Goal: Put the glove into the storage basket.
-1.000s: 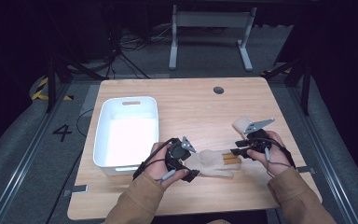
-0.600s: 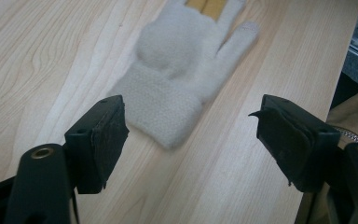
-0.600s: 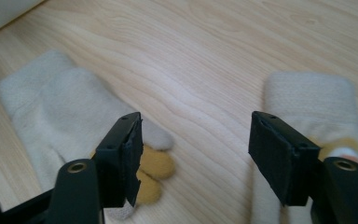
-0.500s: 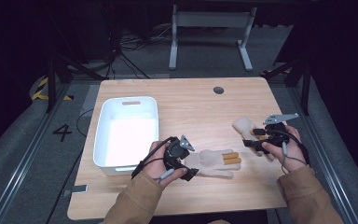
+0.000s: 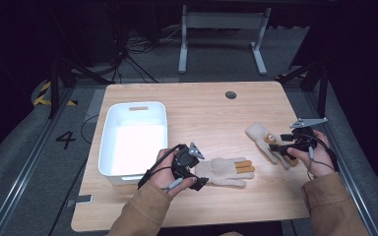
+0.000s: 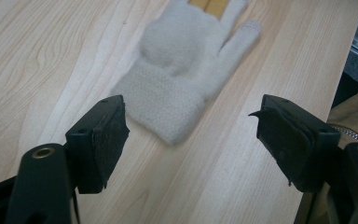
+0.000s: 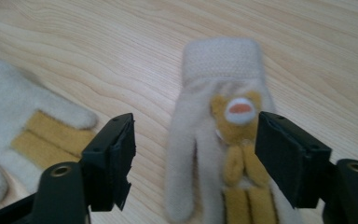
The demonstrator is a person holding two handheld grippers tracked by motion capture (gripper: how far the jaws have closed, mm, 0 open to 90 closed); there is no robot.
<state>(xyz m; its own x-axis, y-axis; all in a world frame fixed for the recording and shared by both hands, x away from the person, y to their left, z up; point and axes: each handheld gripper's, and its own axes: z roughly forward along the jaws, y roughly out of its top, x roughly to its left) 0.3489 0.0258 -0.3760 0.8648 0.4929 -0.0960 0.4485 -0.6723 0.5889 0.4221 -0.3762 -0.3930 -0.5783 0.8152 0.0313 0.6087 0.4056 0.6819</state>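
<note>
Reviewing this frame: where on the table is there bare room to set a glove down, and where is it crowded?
Free: the far strip of table beyond the white bin, and the stretch between the bin and the far glove. Crowded: the near half, where the left gripper stands open at the near glove and the right gripper open over the far glove.

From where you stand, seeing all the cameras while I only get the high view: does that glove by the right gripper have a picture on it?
Observer: Yes, the right glove carries a little bear face with a pale muzzle.
Operator: Are the jaws touching it?
Observer: No. The right gripper is open, jaws either side above it.
Operator: And the other one?
Observer: The left gripper is open too, facing the left glove's cuff.
</note>
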